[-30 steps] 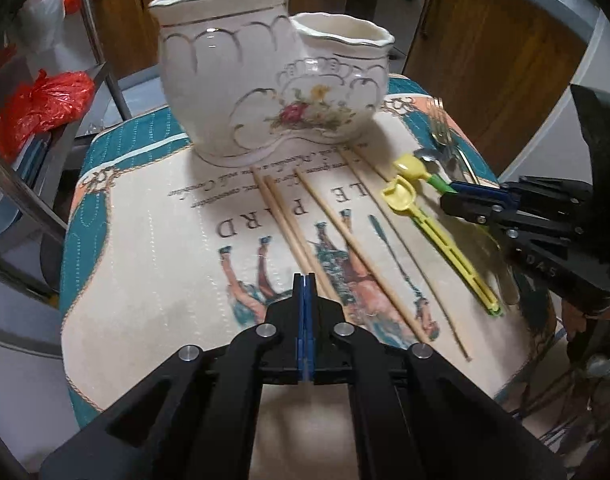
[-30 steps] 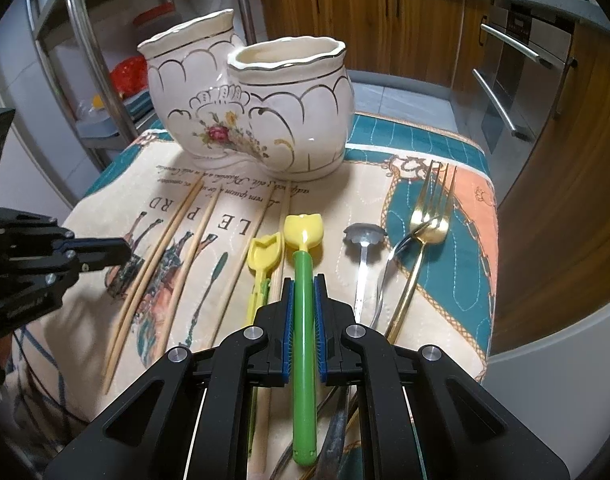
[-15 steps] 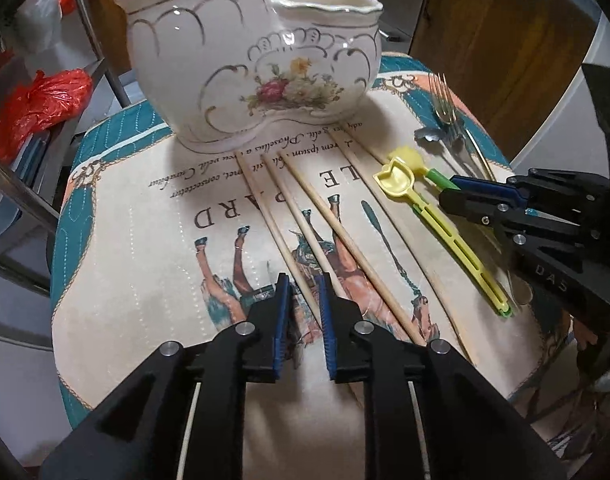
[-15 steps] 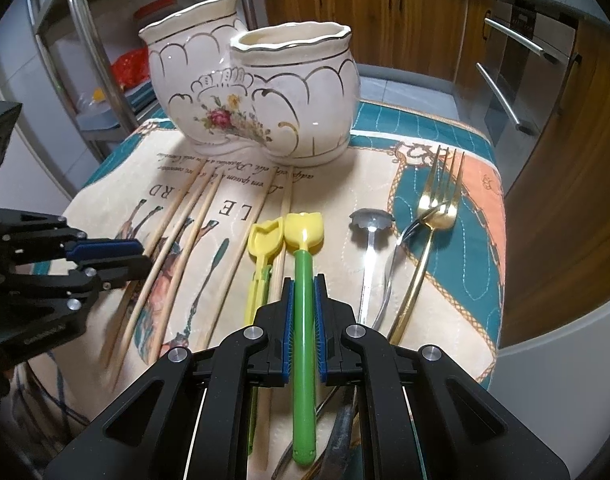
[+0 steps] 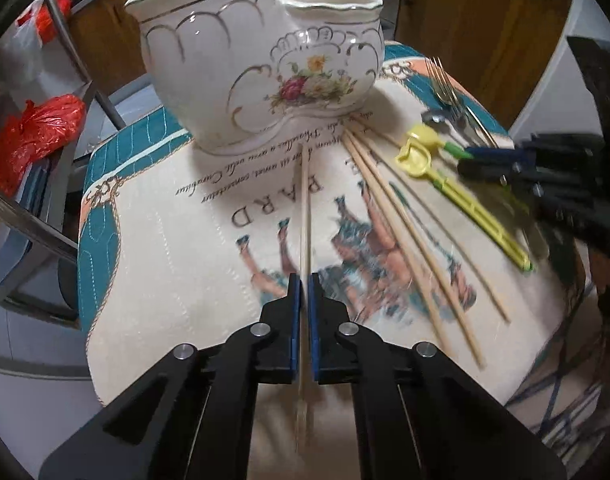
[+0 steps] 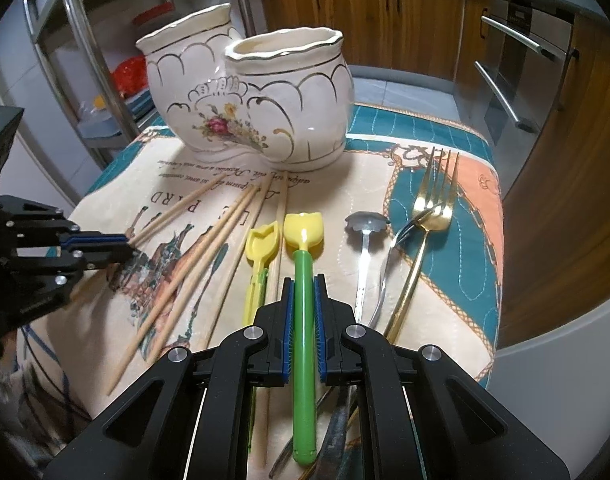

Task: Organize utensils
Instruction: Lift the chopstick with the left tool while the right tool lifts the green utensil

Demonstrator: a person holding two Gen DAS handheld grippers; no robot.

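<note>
One light, stiff chopstick [image 5: 305,208] pinched in left claw [image 5: 303,280], apparently near its end; right claw [image 6: 303,284] clamping slippery green-handled spoon [image 6: 303,320] mid-handle.

We find readable lettering only on the printed cloth [image 5: 153,264] covering the table; in the left wrist view, large capitals read "BARD" upside down, just before the foot of the ceramic holder [image 5: 261,64]; in the right wrist view the same word is partly covered by chopsticks [image 6: 209,248], showing "PARD" at best, so we cannot settle the first letter; above it run lines of small cursive script, too fine to read; the holder itself bears flowers only, no lettering.
</note>
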